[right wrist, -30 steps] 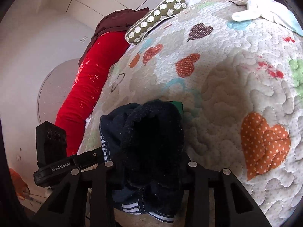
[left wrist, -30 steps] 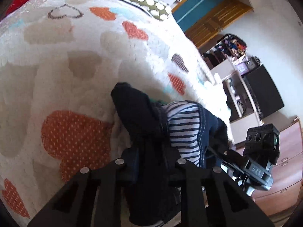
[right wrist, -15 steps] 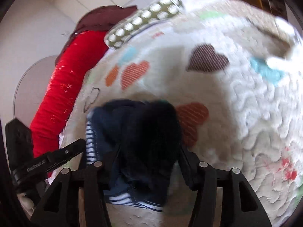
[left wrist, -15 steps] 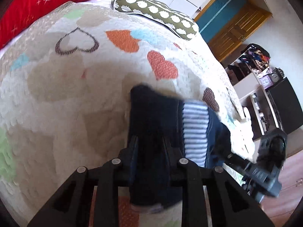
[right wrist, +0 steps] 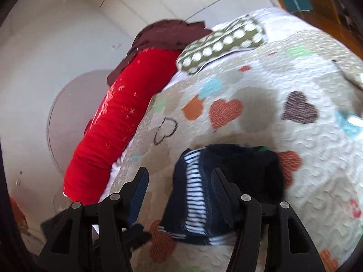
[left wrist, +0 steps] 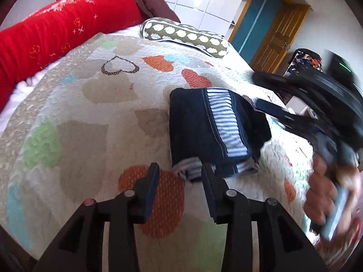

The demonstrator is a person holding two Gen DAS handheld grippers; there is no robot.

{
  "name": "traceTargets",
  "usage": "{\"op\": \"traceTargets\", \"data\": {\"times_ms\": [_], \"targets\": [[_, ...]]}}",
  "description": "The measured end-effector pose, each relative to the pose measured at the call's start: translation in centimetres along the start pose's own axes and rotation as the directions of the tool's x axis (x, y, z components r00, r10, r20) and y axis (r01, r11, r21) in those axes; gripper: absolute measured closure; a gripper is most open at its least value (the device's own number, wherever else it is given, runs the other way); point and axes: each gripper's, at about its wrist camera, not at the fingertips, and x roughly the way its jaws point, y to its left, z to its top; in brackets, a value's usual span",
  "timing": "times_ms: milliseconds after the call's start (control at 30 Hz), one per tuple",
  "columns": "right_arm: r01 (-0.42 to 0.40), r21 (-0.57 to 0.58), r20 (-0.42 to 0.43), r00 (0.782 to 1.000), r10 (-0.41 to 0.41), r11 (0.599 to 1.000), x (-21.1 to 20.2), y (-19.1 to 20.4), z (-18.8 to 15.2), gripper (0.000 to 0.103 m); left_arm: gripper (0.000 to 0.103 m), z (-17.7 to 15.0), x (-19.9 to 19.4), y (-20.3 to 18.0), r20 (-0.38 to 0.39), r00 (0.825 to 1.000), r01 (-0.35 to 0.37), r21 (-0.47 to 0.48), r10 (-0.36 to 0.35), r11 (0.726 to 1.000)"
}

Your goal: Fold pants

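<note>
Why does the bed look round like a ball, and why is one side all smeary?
Left wrist view: the fisheye lens bends the heart quilt into a dome; the folded pants look sharp, but the right gripper and the hand at the right edge are smeared by motion. Right wrist view: the whole picture is slightly soft, the pants' stripes streaked, and daylight washes out the wall.

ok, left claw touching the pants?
Apart. In the left wrist view the left claw is open, bare quilt between its fingers; the folded pants lie just beyond the tips.
</note>
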Motion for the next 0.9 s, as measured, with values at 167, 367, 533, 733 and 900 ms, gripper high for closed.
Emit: {"op": "traceTargets", "data": {"times_ms": [167,367,533,733,900], "targets": [[0.138,0.099,-0.08,0.988,-0.13,0.985,5.5,-3.8,0.5,0.043,0.058,-1.3,-2.1,-0.2,0.03,1.0,-0.009,0.022,0.009,1.0],[0.073,0.079,-0.028,0.997,-0.071,0.994,2.1,-2.2,-0.4,0.043,0.055,-2.3,-4.0,0.6,0.058,0.997,-0.043,0.022,0.042,0.999],[-0.14,0.071,-0.088,0.985,0.145,0.988,1.6,0.2,-2.9,0.05,0.054,-3.0,-4.9,2.2,0.046,0.998,-0.044,-0.054,0.046,0.998],[-0.057,0.197,-0.201,0.975,0.097,0.979,4.8,-3.3,-7.3,0.064,0.053,-3.6,-6.7,3.4,0.063,0.995,-0.077,-0.074,0.082,0.994],[-0.123,0.133,-0.072,0.988,0.134,0.983,0.0,-1.9,-4.8,0.06,0.048,-3.7,-7.3,3.8,0.088,0.993,-0.075,-0.087,0.083,0.993]]}}
